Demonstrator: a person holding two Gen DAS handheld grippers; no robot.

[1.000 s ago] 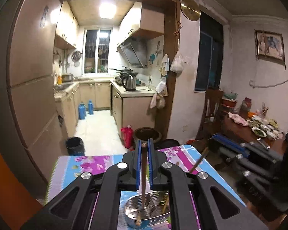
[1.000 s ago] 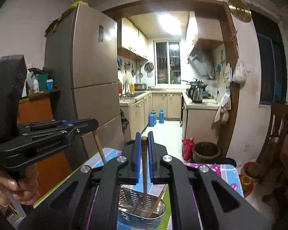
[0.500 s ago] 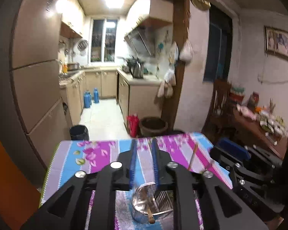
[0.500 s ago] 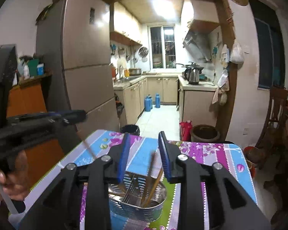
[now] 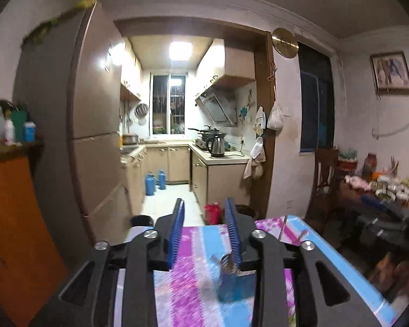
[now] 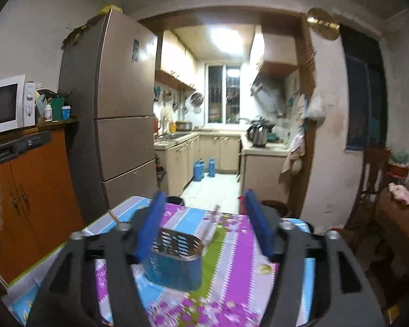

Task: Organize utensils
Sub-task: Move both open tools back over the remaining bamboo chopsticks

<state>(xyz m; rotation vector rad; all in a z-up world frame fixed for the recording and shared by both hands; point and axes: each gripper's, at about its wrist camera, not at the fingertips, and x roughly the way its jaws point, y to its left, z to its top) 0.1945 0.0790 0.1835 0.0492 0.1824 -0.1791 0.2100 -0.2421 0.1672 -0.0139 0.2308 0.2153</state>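
A perforated oval steel caddy (image 6: 174, 259) is seen on the floral-clothed counter (image 6: 231, 248); both tongs (image 5: 204, 234) (image 6: 204, 218) are spread, nothing gripped.

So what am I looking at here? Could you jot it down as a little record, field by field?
place: dining area looking into a kitchen
surface: table with floral cloth
container: metal utensil holder, standing upright on the cloth
contents: thin stick-like handles poke up from it; blur hides what they are
left gripper: open, holds nothing
right gripper: open, holds nothing, holder just below and ahead
nearby: fridge, microwave
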